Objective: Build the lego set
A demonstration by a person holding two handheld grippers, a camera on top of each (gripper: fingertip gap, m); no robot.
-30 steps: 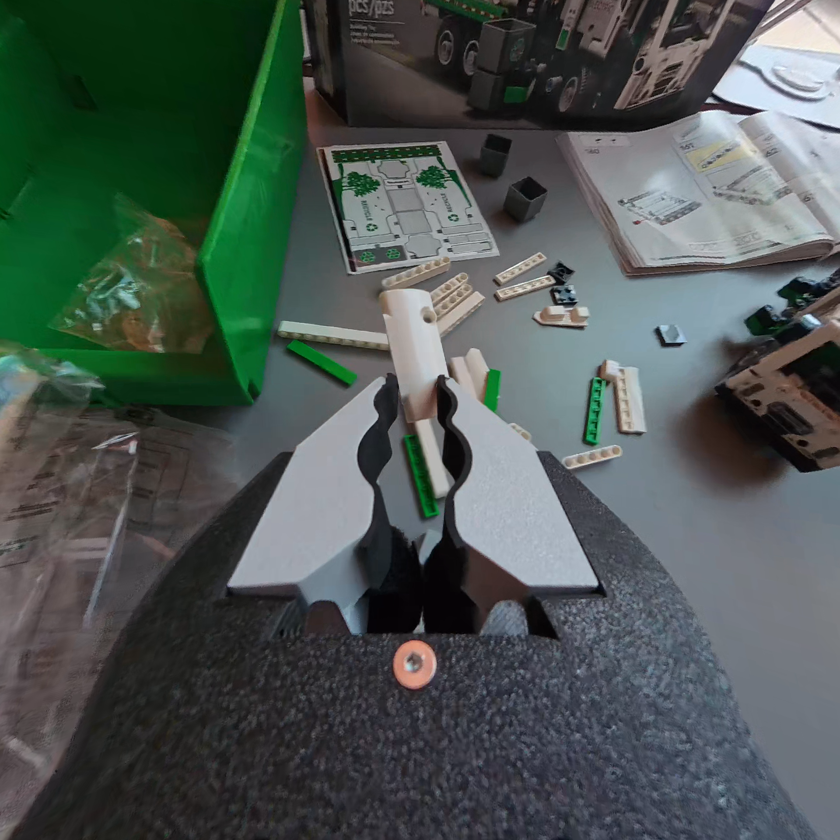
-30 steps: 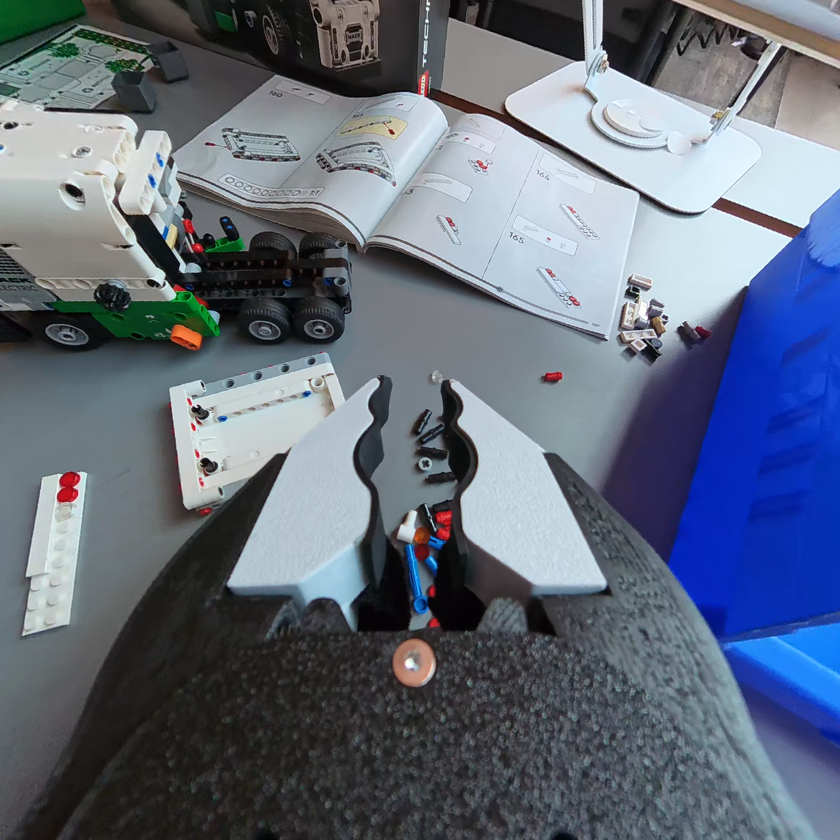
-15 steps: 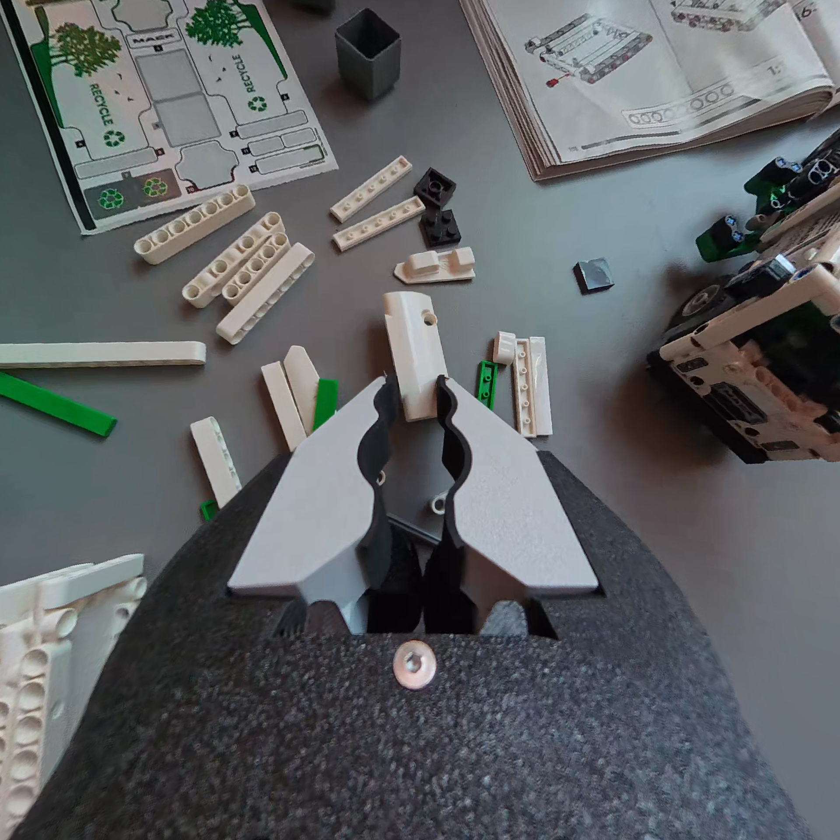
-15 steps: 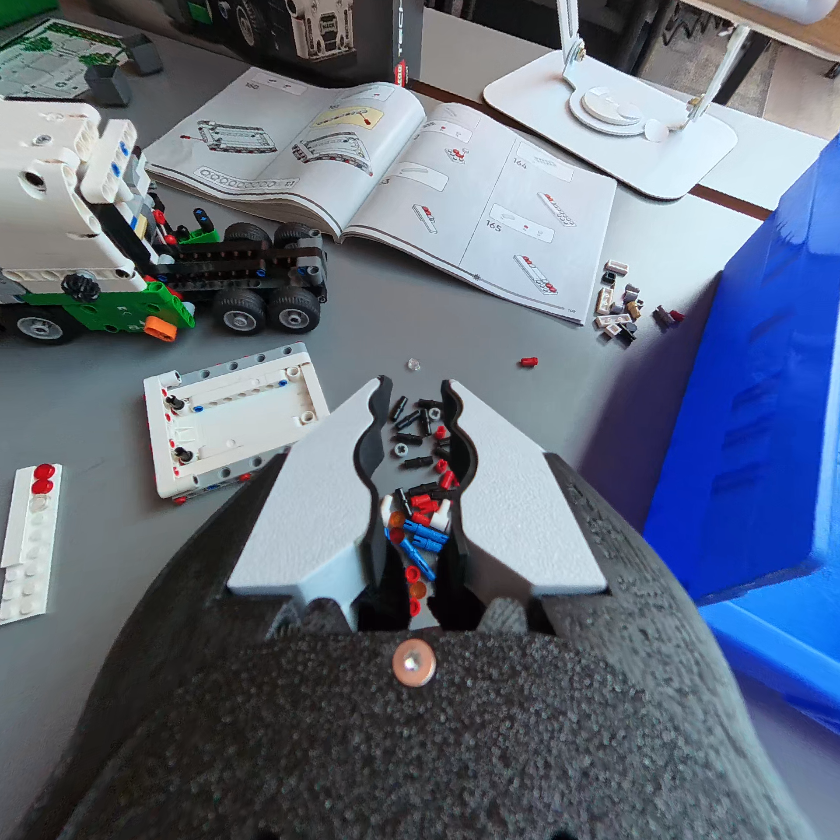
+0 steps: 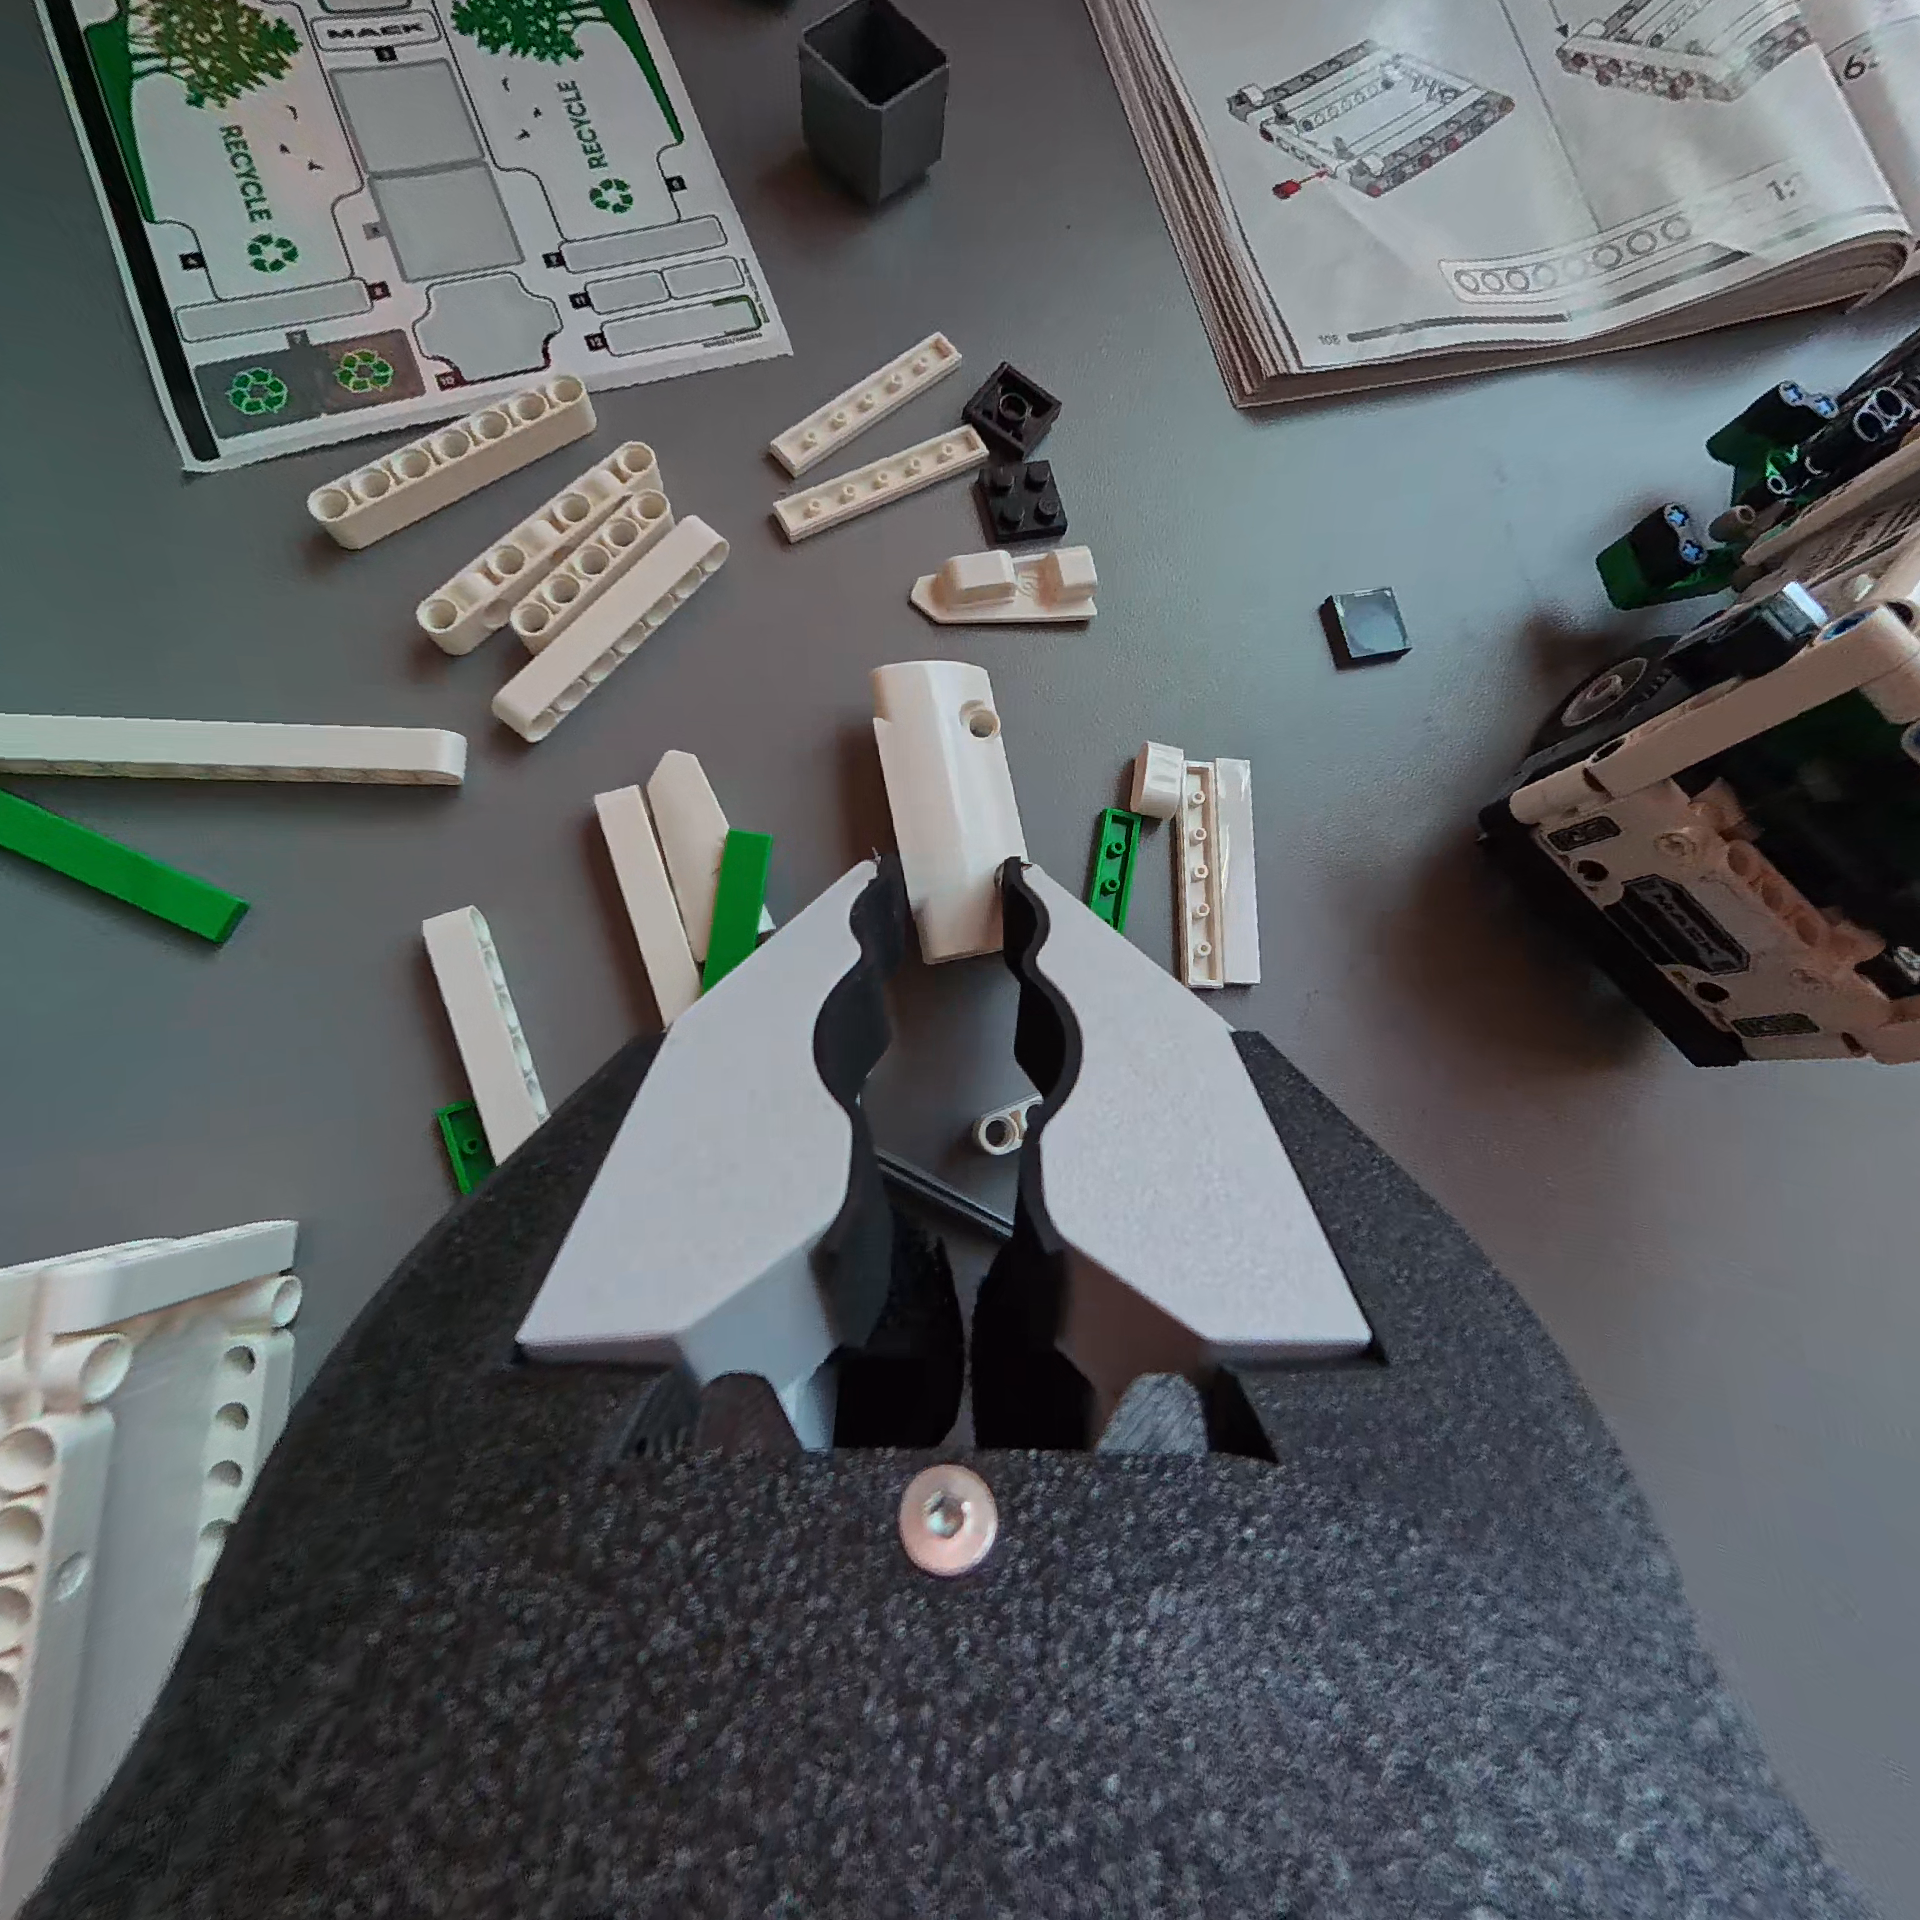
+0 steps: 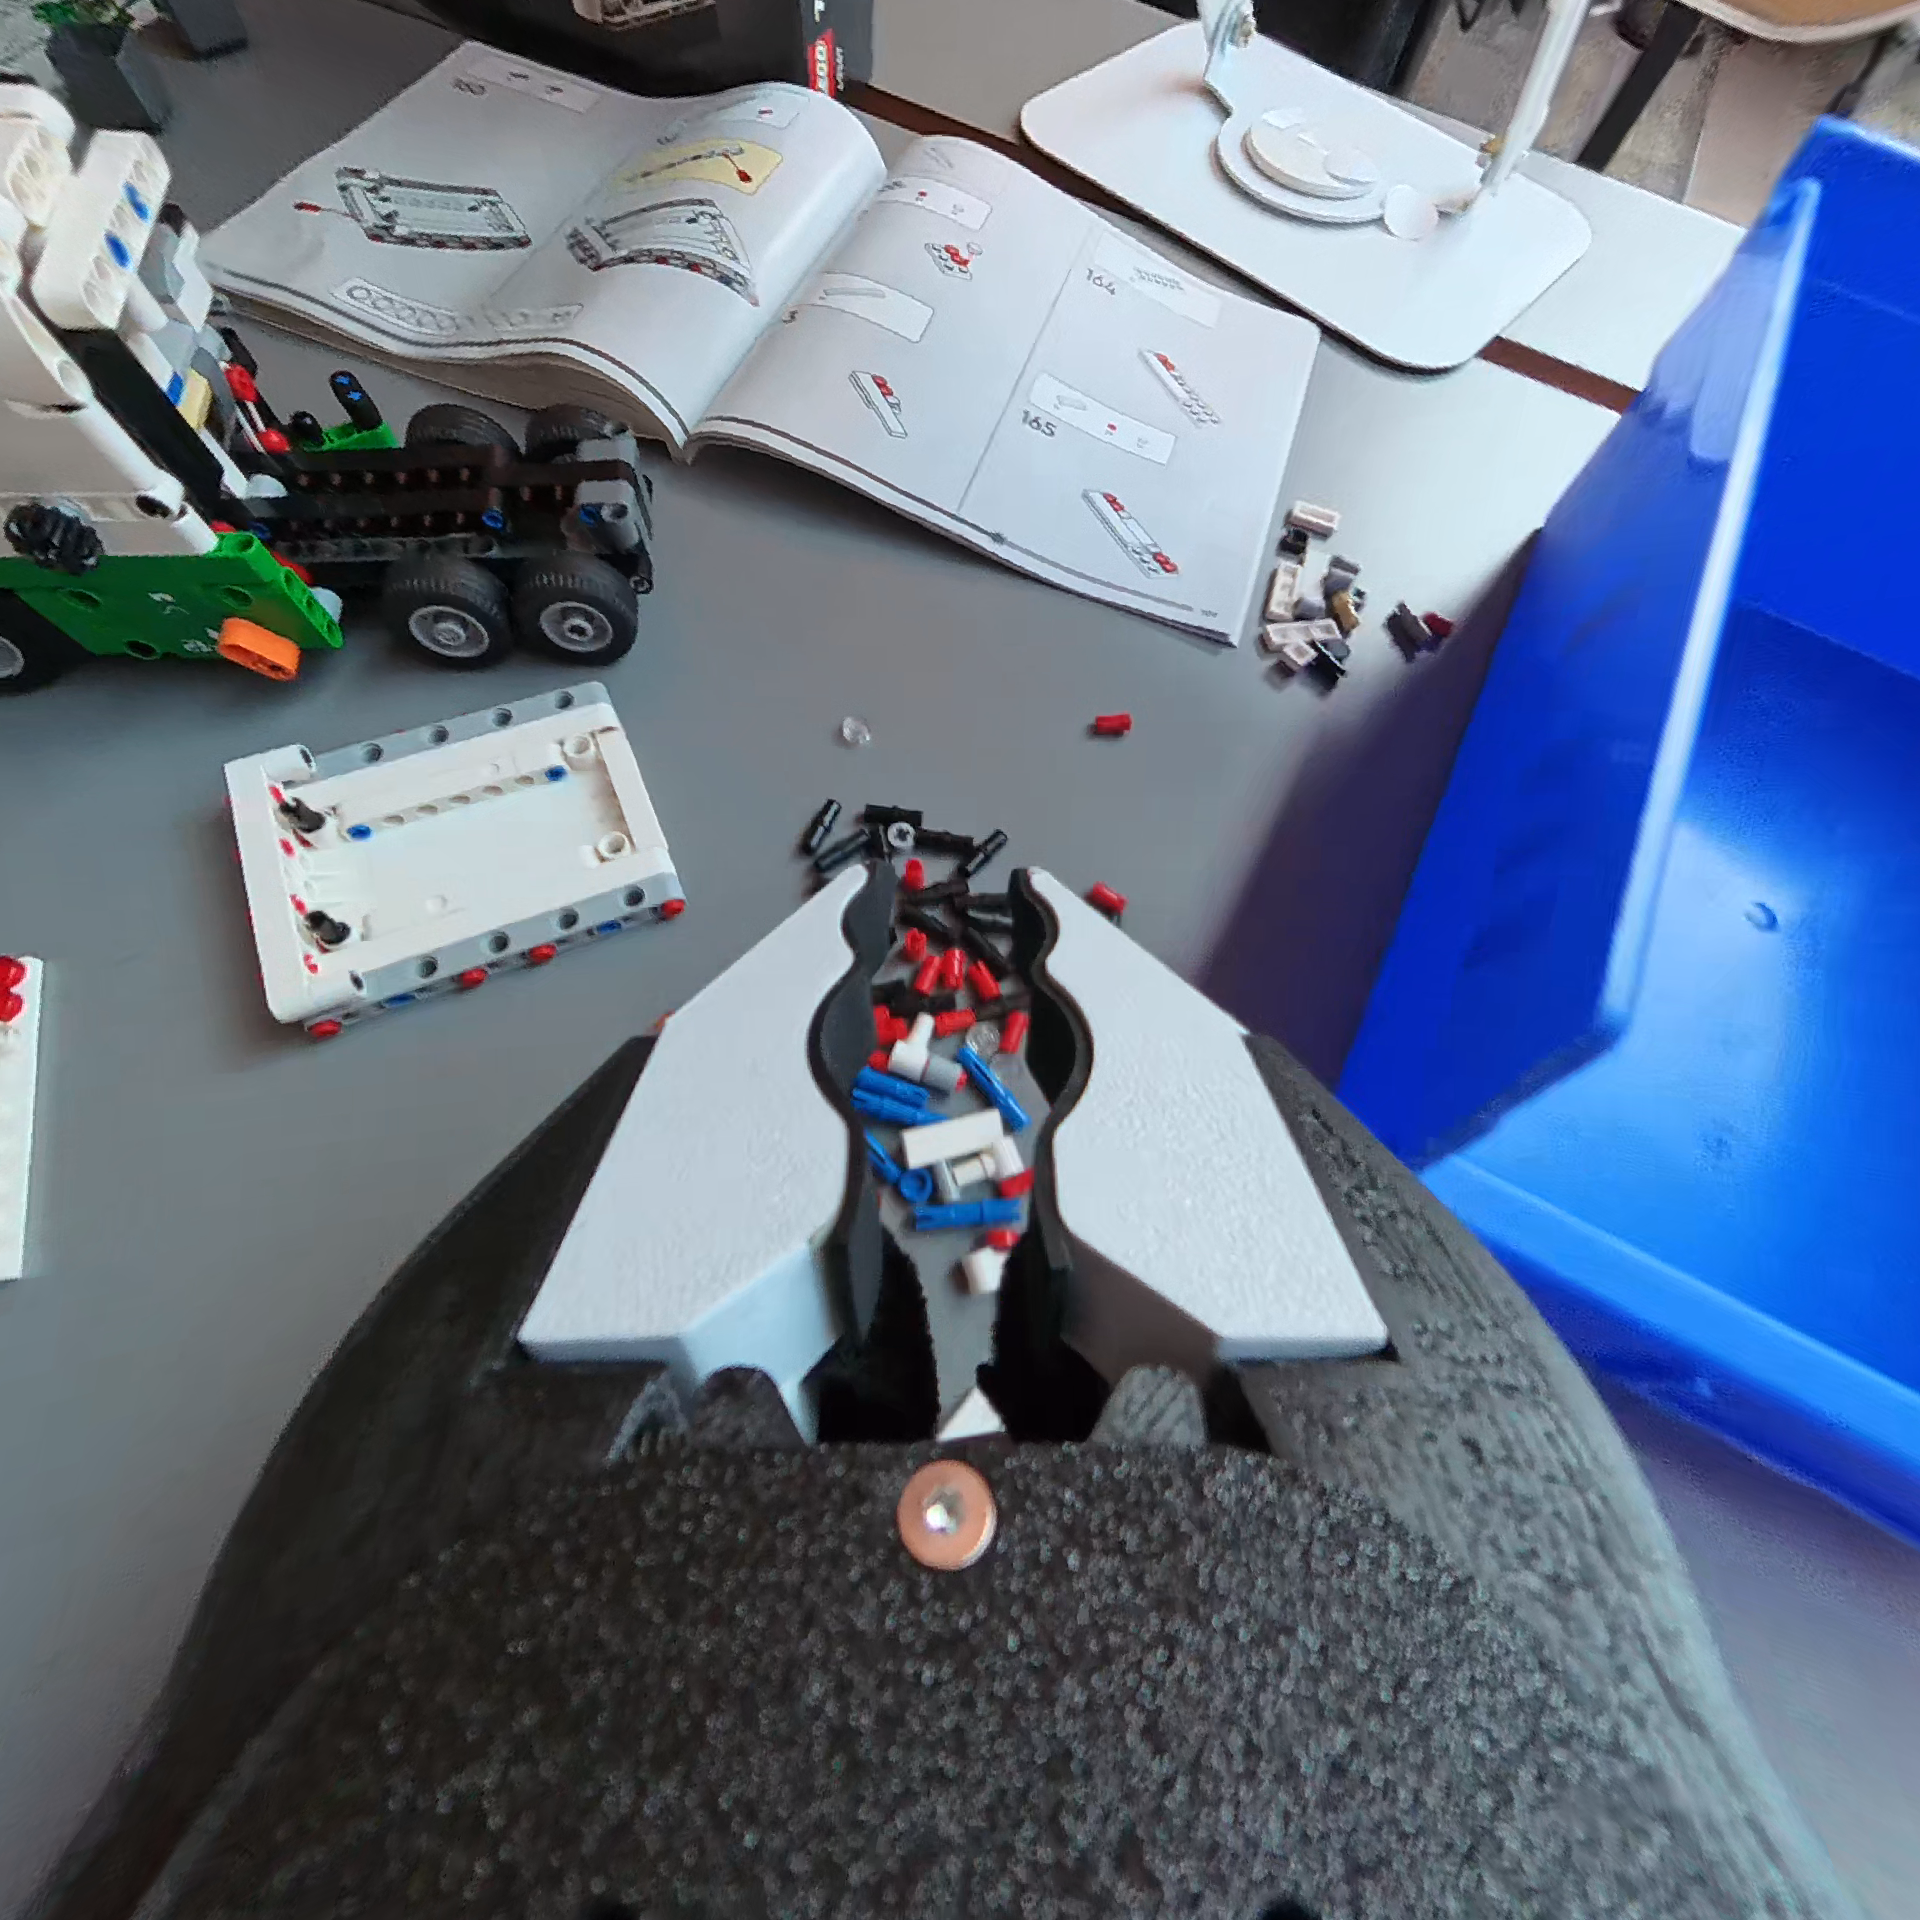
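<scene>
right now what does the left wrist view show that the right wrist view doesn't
Only the left wrist view shows the left gripper shut on a white curved panel piece, the sticker sheet, white beams and a green tile. Only the right wrist view shows the right gripper, open over a pile of small pins, the blue bin and a white frame panel. Both show the instruction booklet and the truck model.

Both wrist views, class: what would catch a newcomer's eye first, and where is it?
In the left wrist view, the left gripper holds a white curved panel piece between its jaws, above loose white beams on the grey table. In the right view, the open right gripper hangs over a pile of red, black and blue pins. A blue bin stands right, a part-built truck left.
</scene>
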